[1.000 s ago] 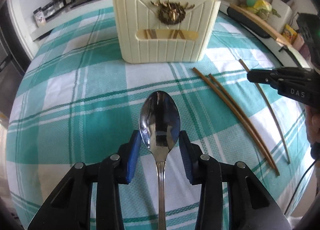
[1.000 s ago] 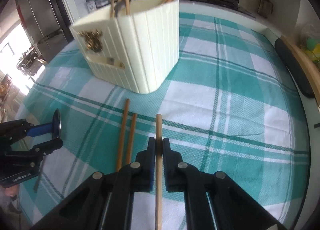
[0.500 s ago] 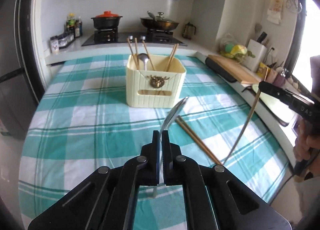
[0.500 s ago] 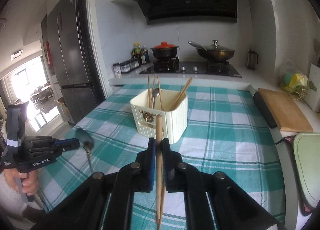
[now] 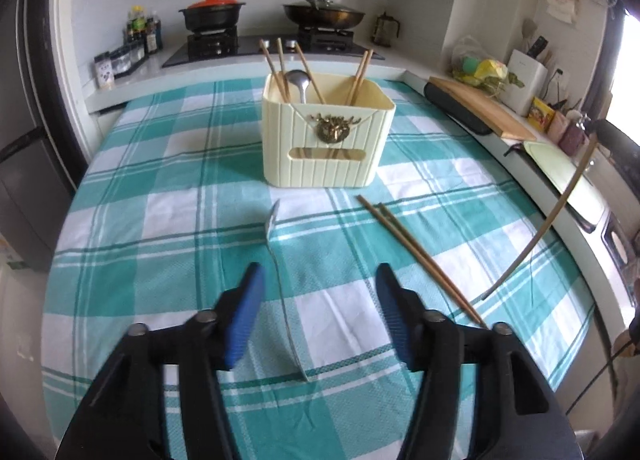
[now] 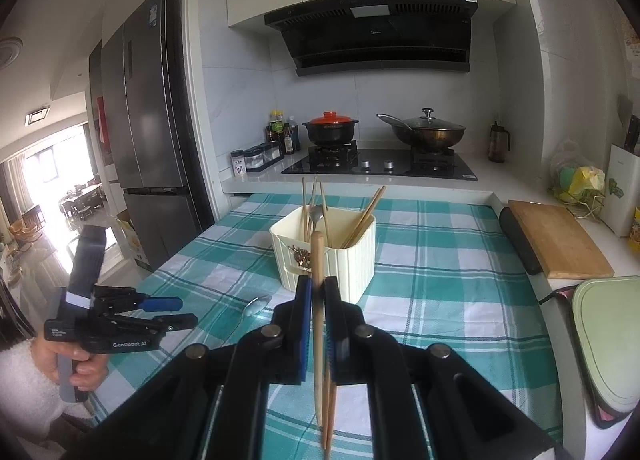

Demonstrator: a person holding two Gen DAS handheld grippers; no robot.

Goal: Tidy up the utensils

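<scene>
The table under its teal-and-white checked cloth [image 5: 168, 180] fills most of what I see. Toward its far side stands the cream ribbed plastic utensil holder with a brass ornament [image 5: 328, 140], upright, already holding several wooden chopsticks and one metal spoon (bowl end up). On the cloth just right of my left gripper lie two brown wooden chopsticks [image 5: 416, 256], side by side and nearly touching. My left gripper [image 5: 320, 300] has just been opening: its blue-padded jaws stand spread, and the silver metal spoon [image 5: 280, 284] sits between them, blurred, touching neither pad; whether it rests on the cloth I cannot tell. My right gripper [image 6: 318, 292] is pressed together, pinching a single brown wooden chopstick [image 6: 318, 260] that stands roughly upright, clear of the table, in front of the holder.
</scene>
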